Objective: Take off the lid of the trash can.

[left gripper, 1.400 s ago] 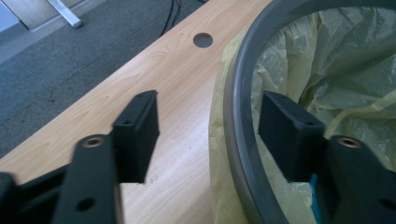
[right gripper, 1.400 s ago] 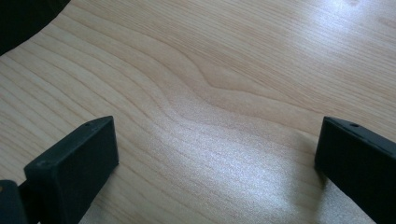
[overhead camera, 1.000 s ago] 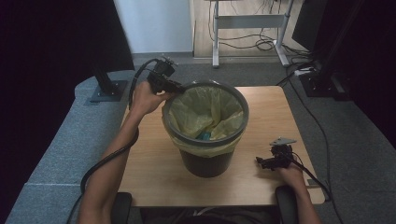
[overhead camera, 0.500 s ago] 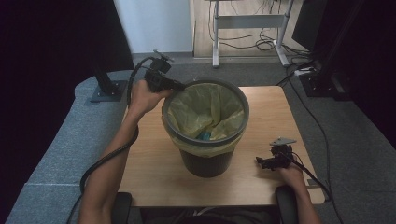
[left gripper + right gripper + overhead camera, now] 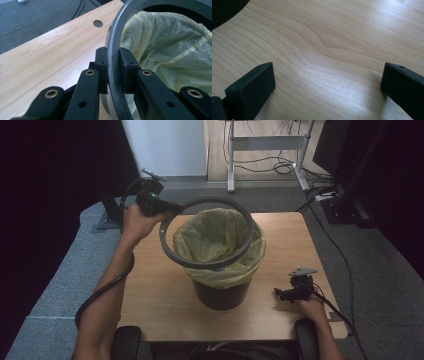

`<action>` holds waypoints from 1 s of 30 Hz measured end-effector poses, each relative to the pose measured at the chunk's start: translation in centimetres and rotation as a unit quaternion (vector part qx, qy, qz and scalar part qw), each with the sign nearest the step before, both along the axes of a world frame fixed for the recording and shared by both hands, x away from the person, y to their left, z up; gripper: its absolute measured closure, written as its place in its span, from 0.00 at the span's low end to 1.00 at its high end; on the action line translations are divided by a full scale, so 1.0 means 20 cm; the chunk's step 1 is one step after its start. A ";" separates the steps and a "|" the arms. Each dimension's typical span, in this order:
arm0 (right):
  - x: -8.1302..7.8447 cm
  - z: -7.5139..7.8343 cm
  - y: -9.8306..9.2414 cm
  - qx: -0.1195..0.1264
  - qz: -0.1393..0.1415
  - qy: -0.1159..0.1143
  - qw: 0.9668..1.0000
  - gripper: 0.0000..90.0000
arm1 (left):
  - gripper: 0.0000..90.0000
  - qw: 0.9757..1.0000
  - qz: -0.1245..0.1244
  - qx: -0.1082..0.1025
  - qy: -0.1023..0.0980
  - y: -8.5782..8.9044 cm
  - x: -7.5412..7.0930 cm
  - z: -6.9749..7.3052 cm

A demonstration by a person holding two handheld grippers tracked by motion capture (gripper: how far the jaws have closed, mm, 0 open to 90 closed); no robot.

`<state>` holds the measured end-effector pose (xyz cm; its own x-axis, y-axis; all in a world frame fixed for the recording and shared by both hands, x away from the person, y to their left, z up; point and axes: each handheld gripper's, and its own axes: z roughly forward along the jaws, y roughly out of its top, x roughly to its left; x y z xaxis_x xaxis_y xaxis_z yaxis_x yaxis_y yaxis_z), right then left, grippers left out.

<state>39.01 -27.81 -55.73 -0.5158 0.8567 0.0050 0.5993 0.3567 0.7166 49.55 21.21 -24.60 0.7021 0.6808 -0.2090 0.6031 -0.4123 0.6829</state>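
High view coverage: the wooden bench (image 5: 165,295) is seen beneath both hand-held grippers. A black bin (image 5: 220,292) with a yellow liner bag (image 5: 220,237) is positioned to the right of the left hand-held gripper (image 5: 172,210) and well apart from the right hand-held gripper (image 5: 280,293). A grey ring (image 5: 210,263) is held tilted above the bin rim, lifted clear on the side nearest the left hand-held gripper. In the left gripper view, the jaws are clamped on the ring (image 5: 113,50) wall, one pad (image 5: 102,62) on each face. In the right gripper view, the jaws are spread apart over bare bench (image 5: 324,50), nothing being held between them.
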 end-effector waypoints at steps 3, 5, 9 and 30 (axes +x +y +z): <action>0.00 0.00 0.00 0.000 0.000 0.000 1.000 0.00 | 0.87 1.000 0.011 0.007 -0.002 0.05 -0.01 0.00; 0.00 0.00 0.00 0.000 0.000 0.000 1.000 0.00 | 0.87 1.000 0.018 0.009 -0.003 0.08 -0.01 0.00; 0.00 0.00 0.00 0.000 0.000 0.000 1.000 0.00 | 0.87 1.000 0.030 0.007 -0.001 0.16 -0.02 0.00; 0.00 0.00 0.00 0.000 -0.001 0.000 1.000 0.00 | 0.87 0.995 0.103 0.012 -0.006 0.50 -0.07 -0.02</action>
